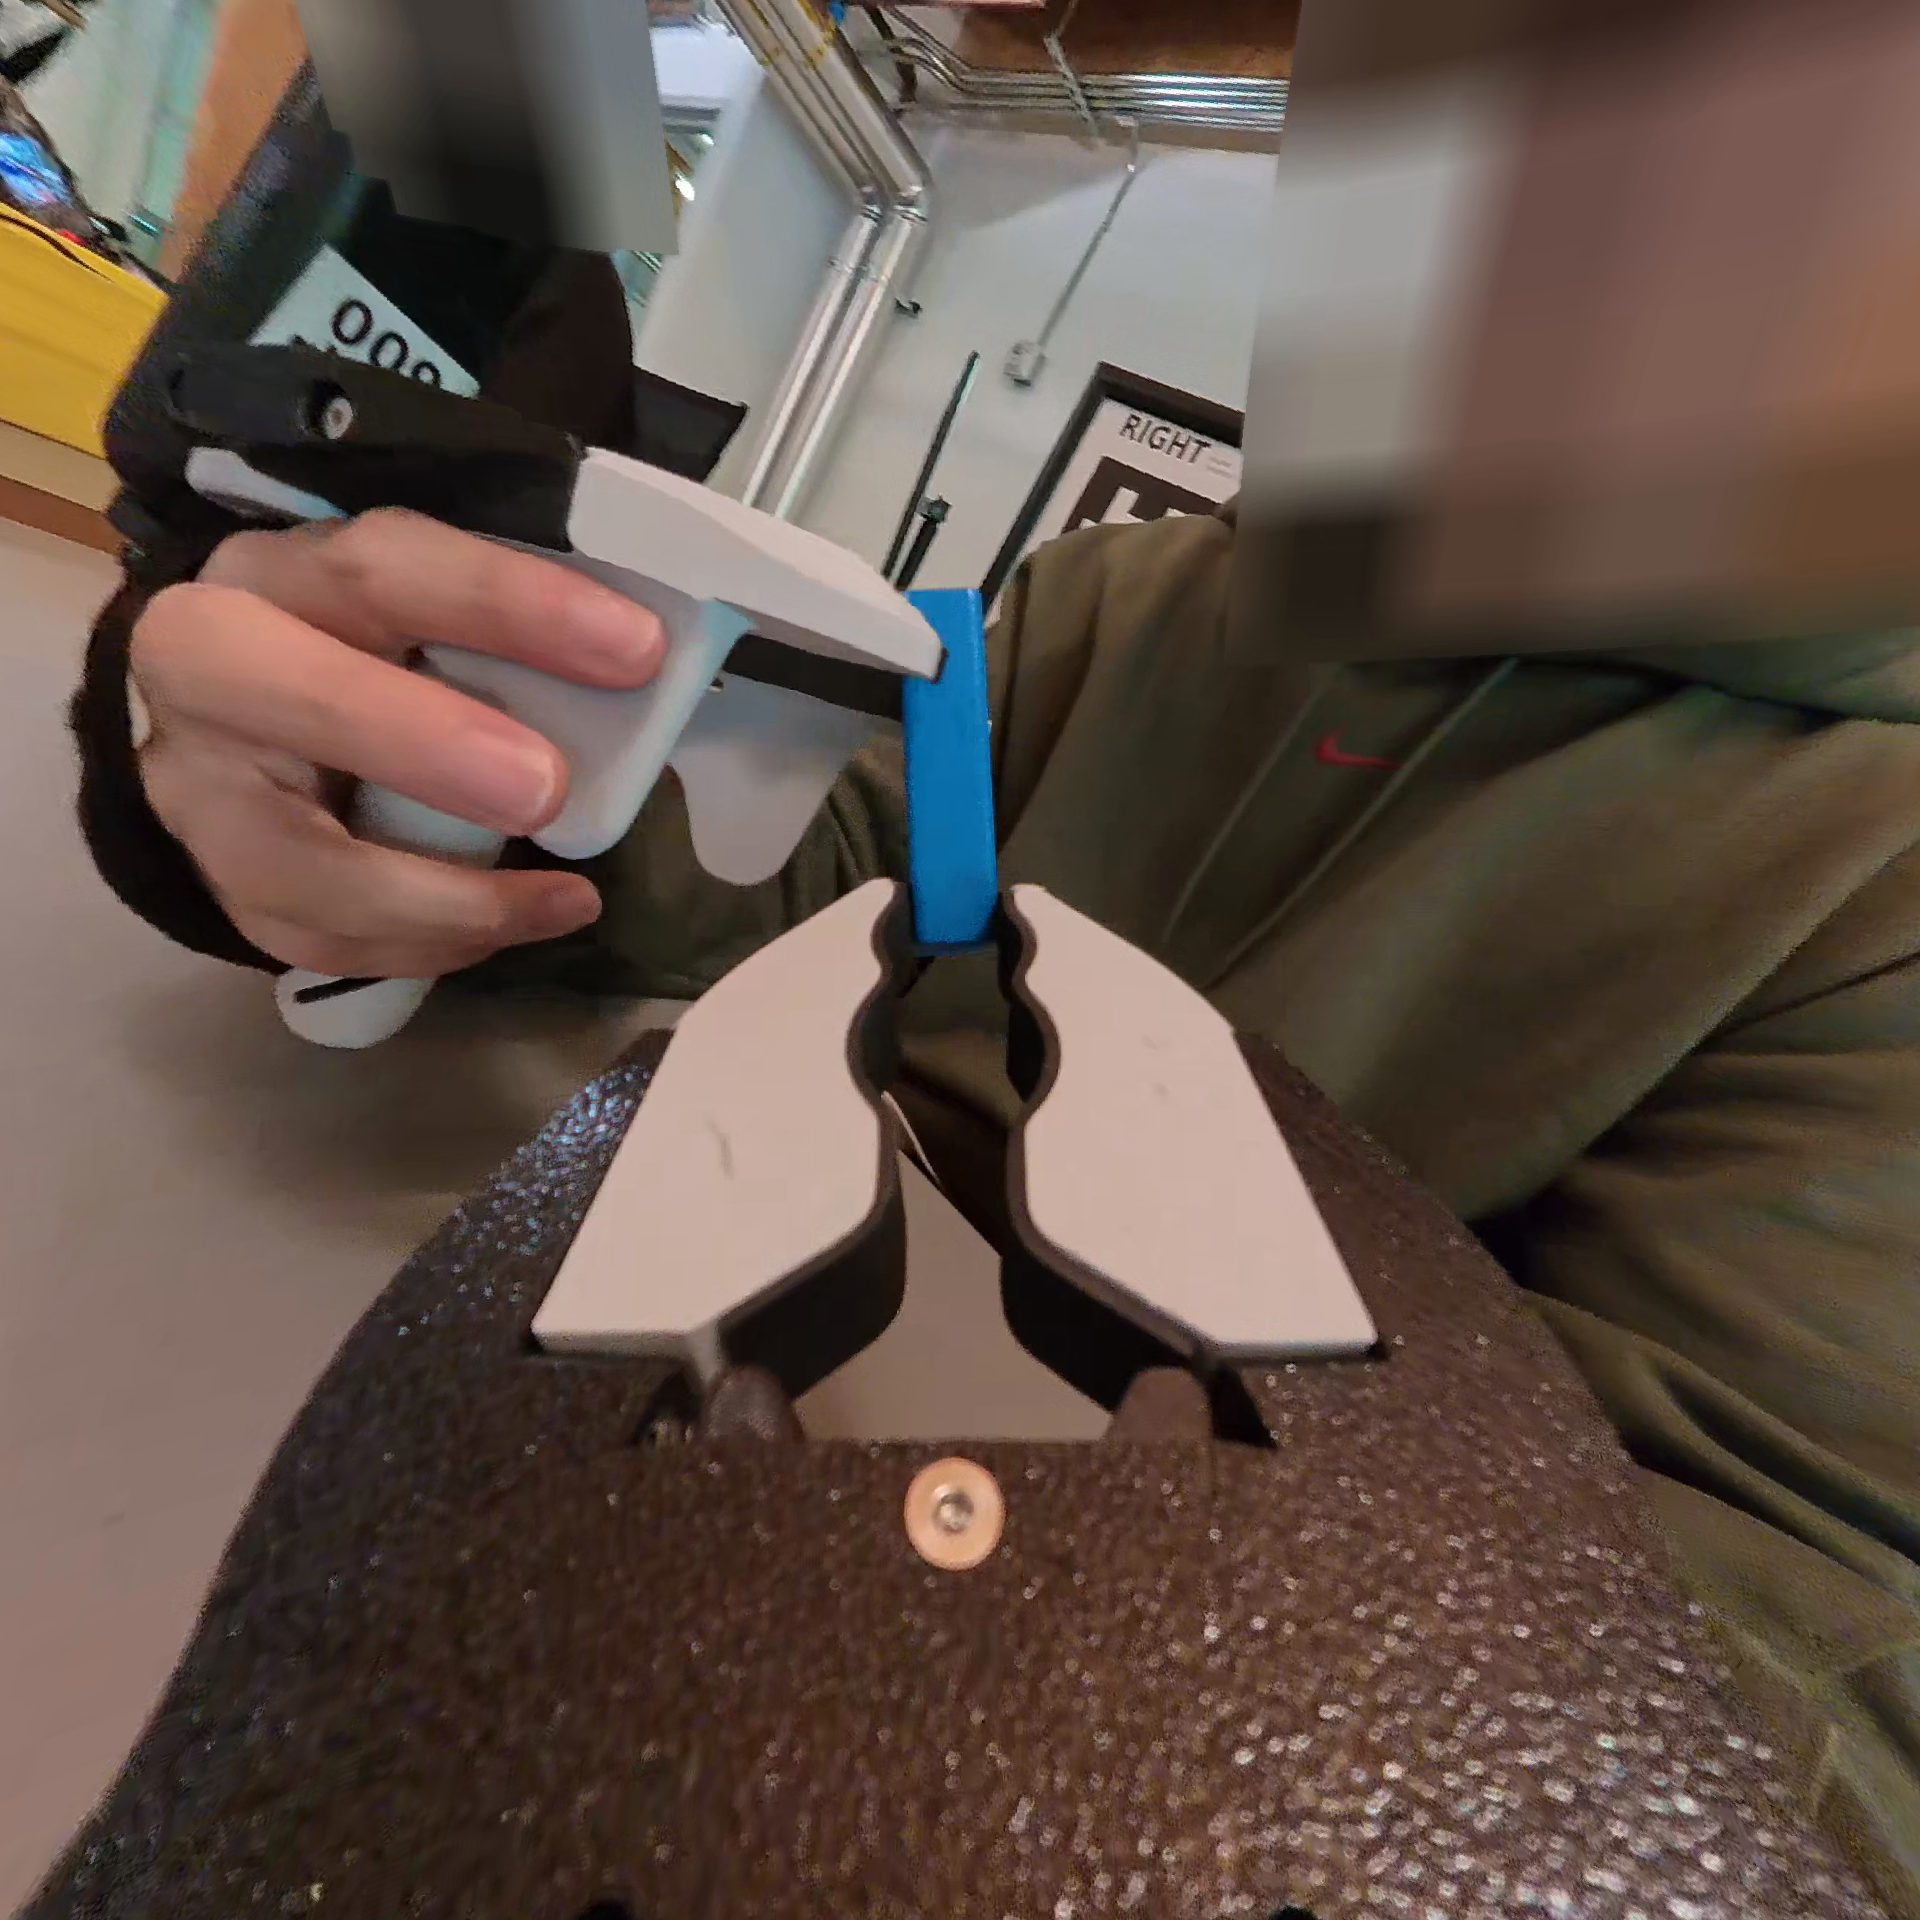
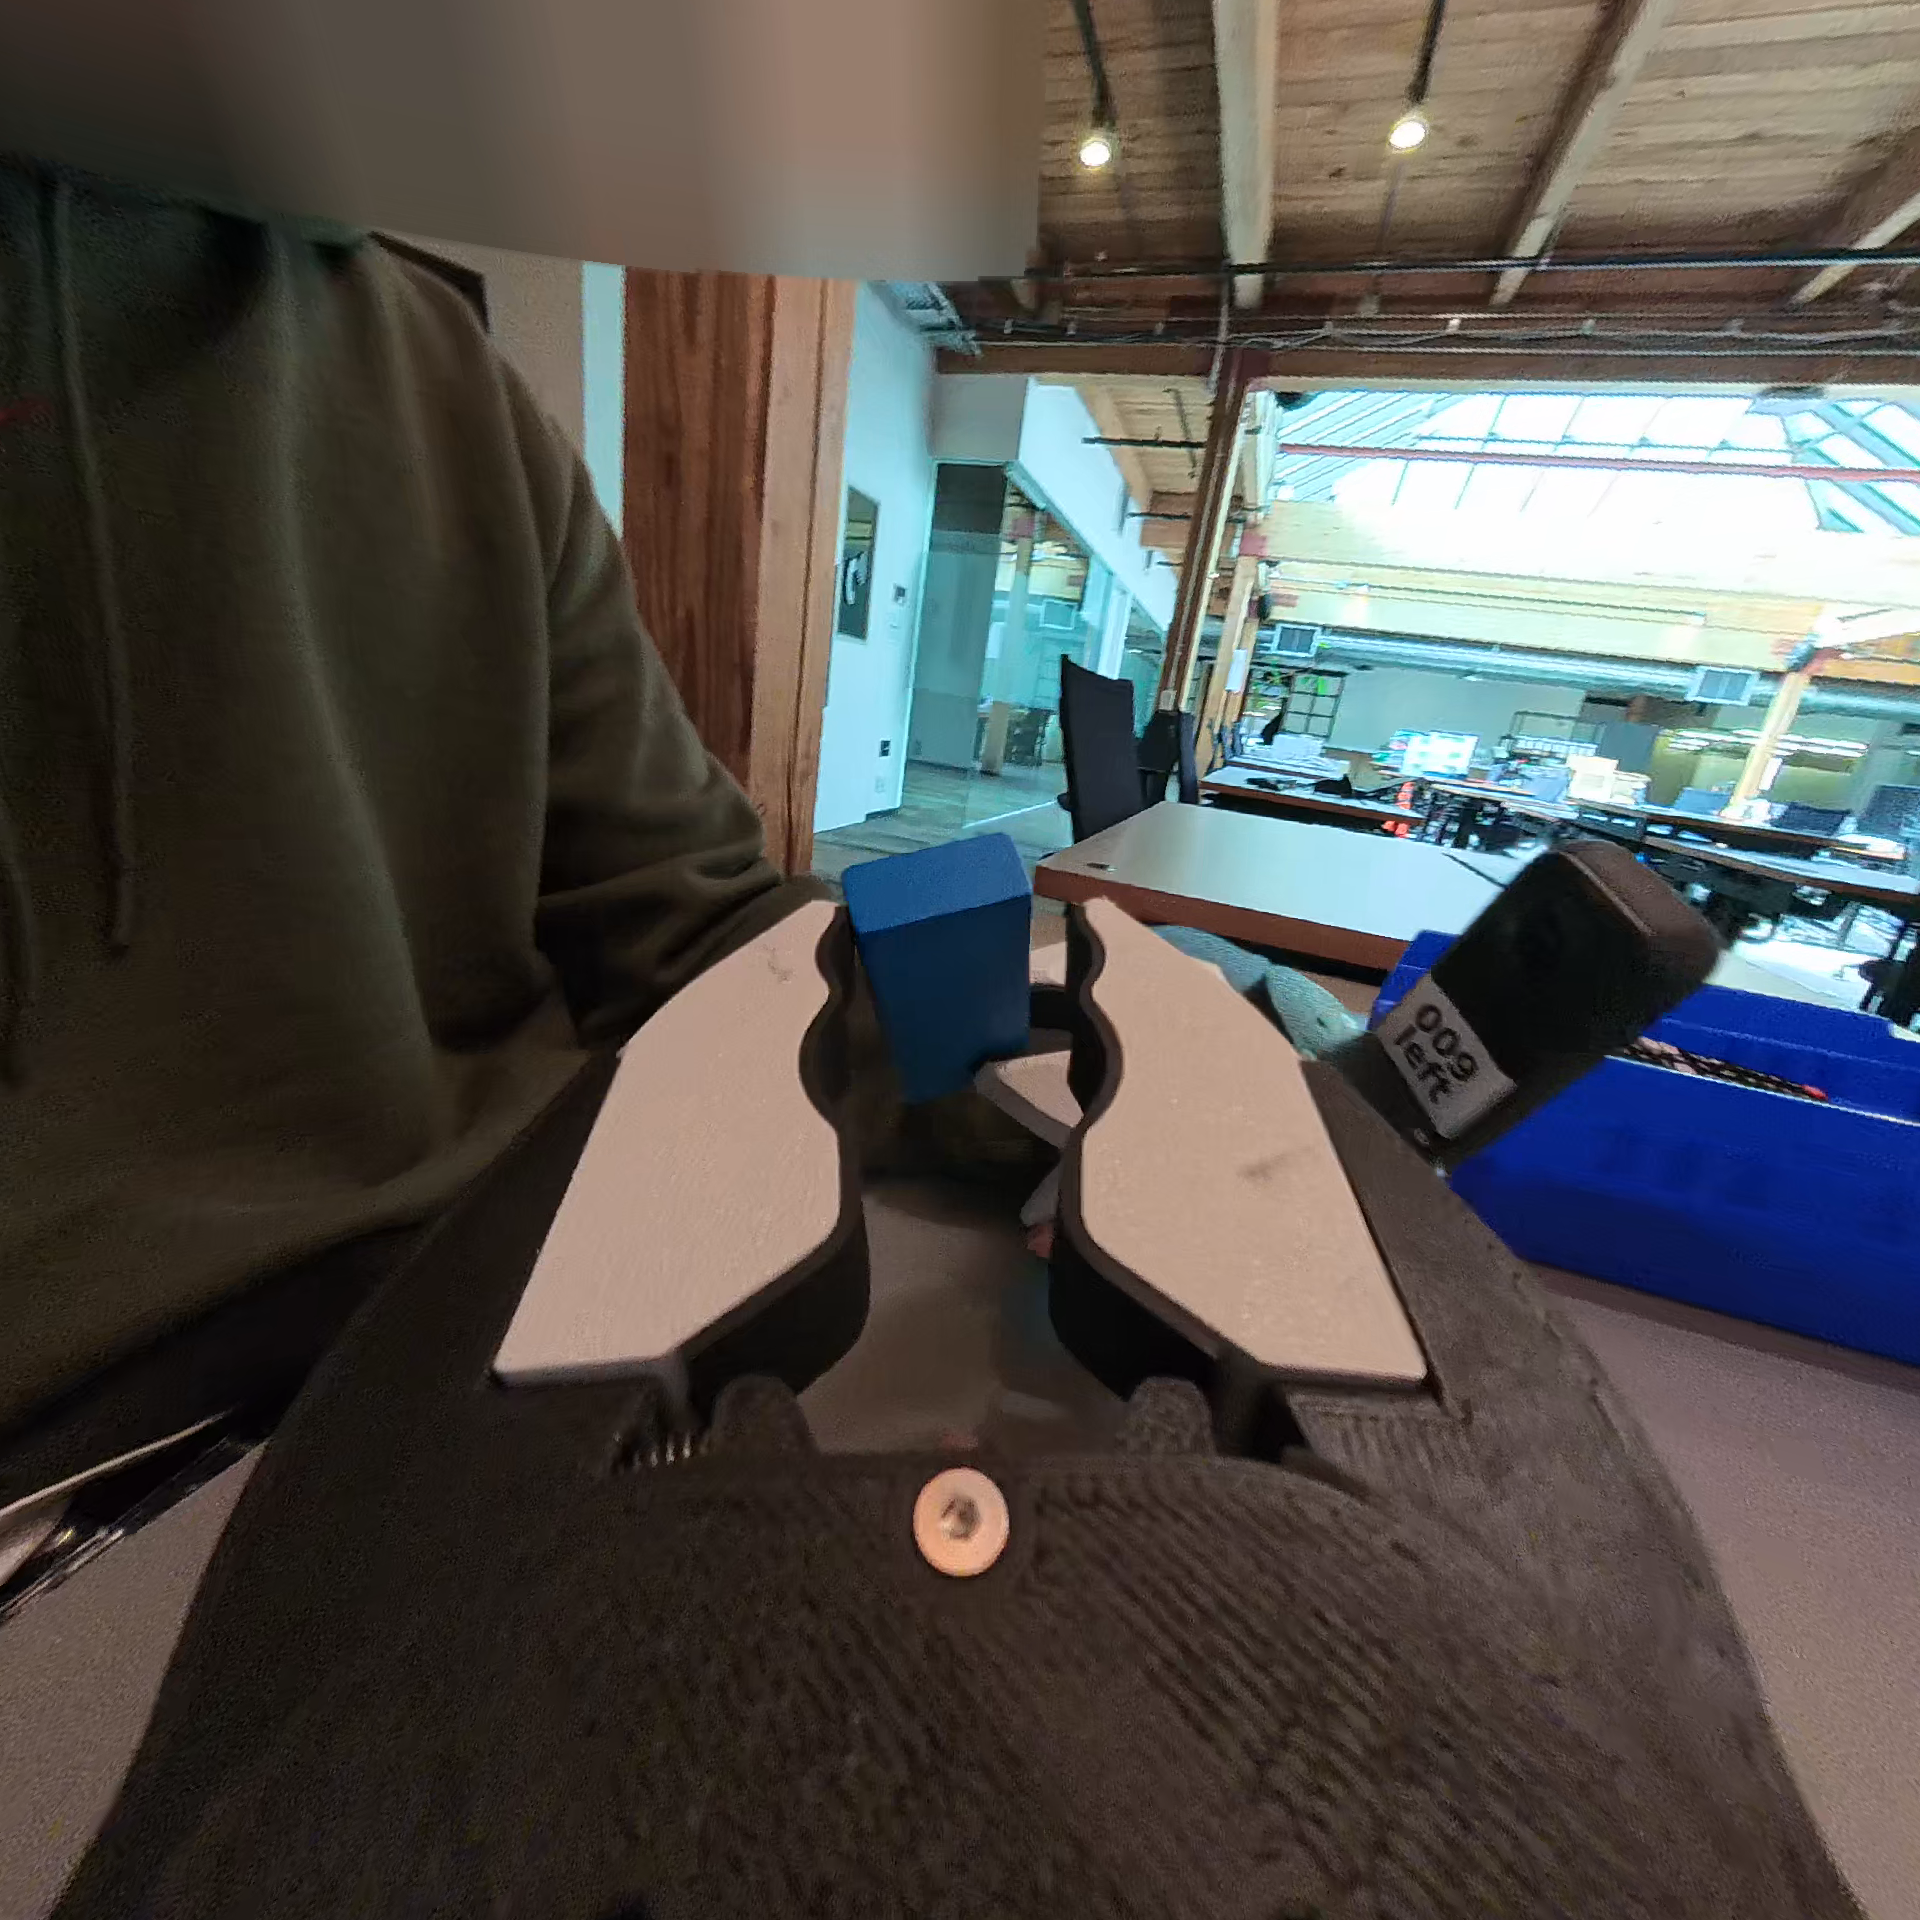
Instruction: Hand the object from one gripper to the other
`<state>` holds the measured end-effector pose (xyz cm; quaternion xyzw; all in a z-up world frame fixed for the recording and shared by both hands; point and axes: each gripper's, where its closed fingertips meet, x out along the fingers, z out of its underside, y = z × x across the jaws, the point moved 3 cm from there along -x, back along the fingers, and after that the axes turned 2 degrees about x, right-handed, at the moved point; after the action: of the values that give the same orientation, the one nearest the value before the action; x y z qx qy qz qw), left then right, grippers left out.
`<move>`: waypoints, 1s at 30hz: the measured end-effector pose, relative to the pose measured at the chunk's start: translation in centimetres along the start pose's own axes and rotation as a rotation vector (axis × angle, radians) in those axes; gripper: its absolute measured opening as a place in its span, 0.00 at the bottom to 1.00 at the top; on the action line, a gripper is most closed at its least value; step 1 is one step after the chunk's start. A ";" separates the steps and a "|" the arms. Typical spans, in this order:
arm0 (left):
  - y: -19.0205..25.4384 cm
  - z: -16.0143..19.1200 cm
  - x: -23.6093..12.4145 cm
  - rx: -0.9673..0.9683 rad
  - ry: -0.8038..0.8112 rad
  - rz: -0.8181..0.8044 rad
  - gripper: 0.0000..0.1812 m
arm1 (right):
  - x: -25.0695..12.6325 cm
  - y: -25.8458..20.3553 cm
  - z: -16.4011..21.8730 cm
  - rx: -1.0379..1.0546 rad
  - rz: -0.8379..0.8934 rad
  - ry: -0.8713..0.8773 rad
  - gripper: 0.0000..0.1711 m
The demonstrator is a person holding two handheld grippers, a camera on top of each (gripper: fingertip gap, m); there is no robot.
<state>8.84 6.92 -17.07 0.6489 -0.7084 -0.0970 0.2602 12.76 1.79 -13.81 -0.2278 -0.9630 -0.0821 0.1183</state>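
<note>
Left gripper (image 1: 951, 914): fingertips pinched on the bottom end of the blue block (image 1: 945, 769), both pads touching its sides. Block stands upright out of the tips, held in the air above the table.

Right gripper (image 2: 951, 935): jaws spread a bit wider than the block. In the right wrist view the left pad looks touching or almost touching the block's (image 2: 940, 966) side, and there's a visible gap on the right pad side. So it brackets the block, not clamped. In the left wrist view the right gripper (image 1: 925, 665) comes in from the left, roughly level, upper finger crossing the block's top end; lower finger behind it, contact there not clear.

Block: solid blue rectangular bar, matte, flat faces, crisp edges, longer than wide. The wrist views show a narrow side in one and a broader face in the other.

Room: block is sandwiched between the two tools at right angles, left one at the bottom, right one near the top. A hand (image 1: 353, 748) wraps the right tool's grey handle. Person's olive hoodie (image 1: 1455, 935) sits just behind the block, close. Grey table (image 1: 208, 1143) is below; a blue bin (image 2: 1714, 1195) sits on it off to the side, behind the left tool's body (image 2: 1538, 997), well apart from the block.
</note>
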 end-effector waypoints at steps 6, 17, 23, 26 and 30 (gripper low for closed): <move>-0.6 -0.7 -0.4 0.064 0.066 -0.079 0.08 | 0.1 0.3 -0.3 -0.042 0.020 -0.034 0.19; -4.9 -5.2 -9.0 0.698 0.195 -1.243 0.22 | -18.7 8.0 -6.9 -0.301 1.492 -0.210 0.18; -7.0 -4.1 -10.3 0.698 -0.020 -1.494 0.22 | -28.7 6.6 -4.8 -0.144 1.891 -0.344 0.19; -7.5 -3.7 -9.9 0.702 -0.074 -1.493 0.22 | -29.2 7.6 -2.3 -0.055 1.878 -0.434 0.19; -7.6 -3.6 -9.7 0.696 -0.085 -1.488 0.23 | -29.1 8.0 -0.8 -0.036 1.863 -0.504 0.19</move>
<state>17.45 16.01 -19.99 0.9881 -0.0916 -0.0435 -0.1152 41.84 -3.57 -19.94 -0.9132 -0.3915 0.0814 -0.0778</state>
